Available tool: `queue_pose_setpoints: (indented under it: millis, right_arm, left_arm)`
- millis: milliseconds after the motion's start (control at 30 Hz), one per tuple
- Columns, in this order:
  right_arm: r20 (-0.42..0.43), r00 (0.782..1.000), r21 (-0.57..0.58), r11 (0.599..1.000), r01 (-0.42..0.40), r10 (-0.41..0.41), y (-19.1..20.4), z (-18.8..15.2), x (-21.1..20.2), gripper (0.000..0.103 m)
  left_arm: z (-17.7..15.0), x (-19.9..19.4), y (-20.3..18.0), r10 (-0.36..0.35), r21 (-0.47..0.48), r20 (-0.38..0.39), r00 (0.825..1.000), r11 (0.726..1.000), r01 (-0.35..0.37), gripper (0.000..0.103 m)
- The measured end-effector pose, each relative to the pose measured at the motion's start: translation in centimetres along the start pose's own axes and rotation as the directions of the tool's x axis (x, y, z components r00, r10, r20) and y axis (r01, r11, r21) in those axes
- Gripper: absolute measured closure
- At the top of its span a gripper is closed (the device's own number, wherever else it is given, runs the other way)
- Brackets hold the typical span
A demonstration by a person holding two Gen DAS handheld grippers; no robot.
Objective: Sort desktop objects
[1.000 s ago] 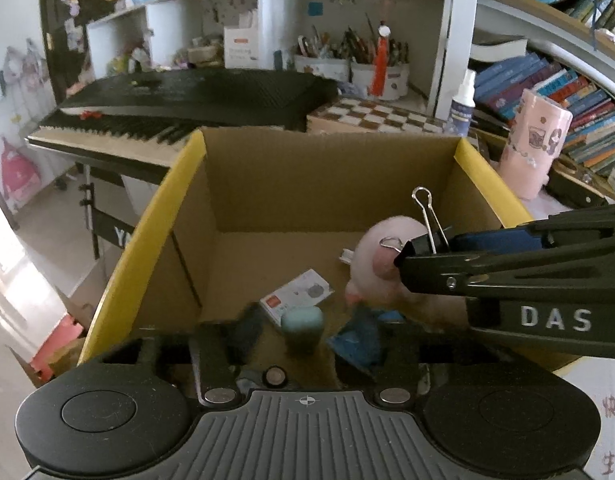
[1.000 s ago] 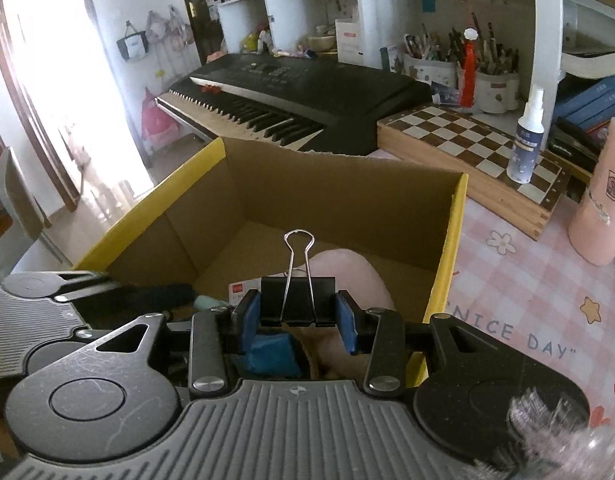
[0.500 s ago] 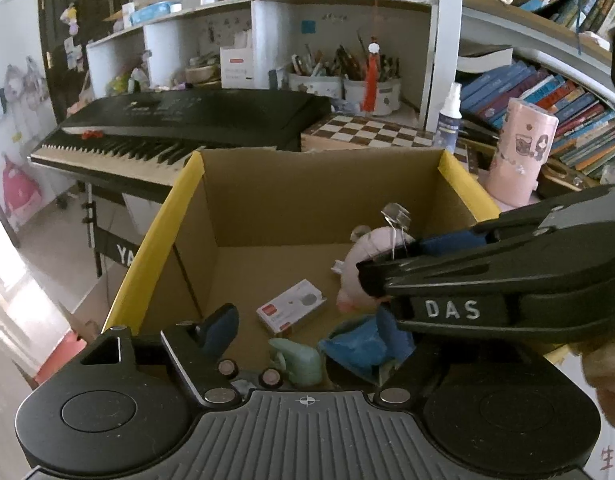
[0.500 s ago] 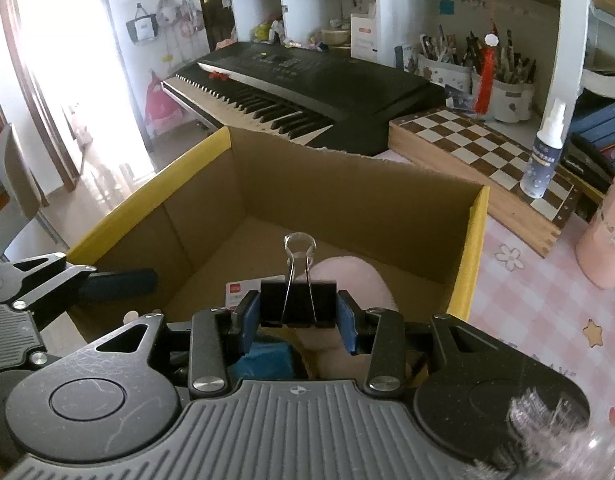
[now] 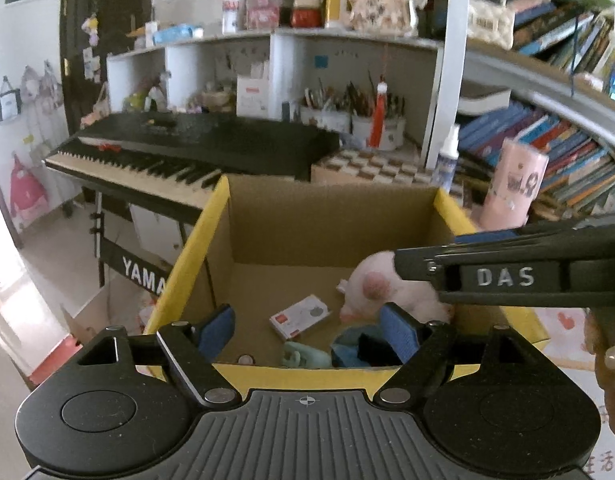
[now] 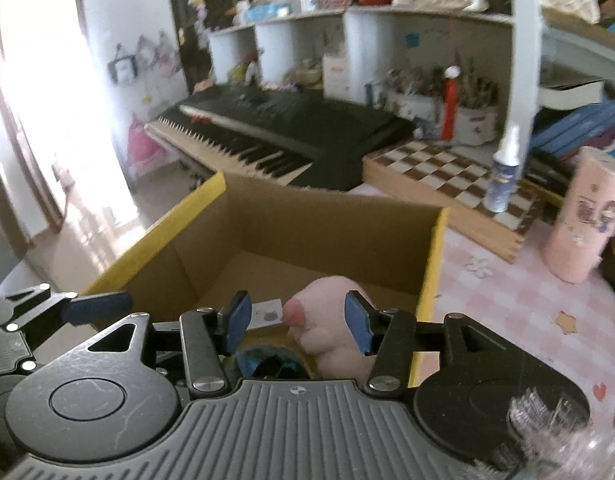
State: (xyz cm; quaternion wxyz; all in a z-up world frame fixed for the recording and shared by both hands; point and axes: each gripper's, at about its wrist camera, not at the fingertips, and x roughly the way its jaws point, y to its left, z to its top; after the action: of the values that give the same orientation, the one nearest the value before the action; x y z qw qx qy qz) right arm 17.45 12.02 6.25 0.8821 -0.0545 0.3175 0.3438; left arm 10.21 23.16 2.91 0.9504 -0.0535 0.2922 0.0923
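A cardboard box with a yellow rim stands open below both grippers. In it lie a pink plush pig, a small white card pack, a green figure and a blue object. A black shape that looks like the binder clip rests on the blue object. My left gripper hangs open and empty over the near rim. The jaws of my right gripper are opening above the pig, with nothing between its pads.
Behind the box are a black keyboard, a chessboard, a spray bottle and a pink cup. A pink checked cloth covers the table to the right. Shelves of books and pen pots line the back.
The right gripper has let go of the binder clip and its jaws have spread. The left jaws have widened. Both grippers have pulled back and risen from the box.
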Motion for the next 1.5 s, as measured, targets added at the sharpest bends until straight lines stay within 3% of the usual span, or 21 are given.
queue_pose_setpoints:
  millis: [367, 733, 1167, 1500]
  right_arm:
    - [0.127, 0.983, 0.067, 0.99, 0.127, -0.135, 1.8, -2.9, -7.1, 0.053]
    - [0.102, 0.955, 0.169, 0.951, 0.26, -0.279, 3.6, -9.7, -12.6, 0.051]
    - [0.061, 0.897, 0.242, 0.879, 0.412, -0.437, 5.5, -17.7, -17.9, 0.048]
    - [0.022, 0.831, 0.338, 0.786, 0.517, -0.556, 4.6, -21.4, -21.1, 0.037]
  left_arm:
    - [-1.4, -4.9, 0.8, -0.062, -0.051, 0.092, 0.994, 0.996, 0.067, 0.021]
    - [-5.1, -9.2, 0.6, -0.142, -0.006, 0.072, 0.987, 0.99, 0.143, 0.02]
    - [-9.4, -12.7, -1.1, -0.226, 0.051, 0.055, 0.973, 0.974, 0.223, 0.015]
    - [-10.5, -13.4, -4.3, -0.289, 0.168, 0.028, 0.957, 0.945, 0.281, 0.011]
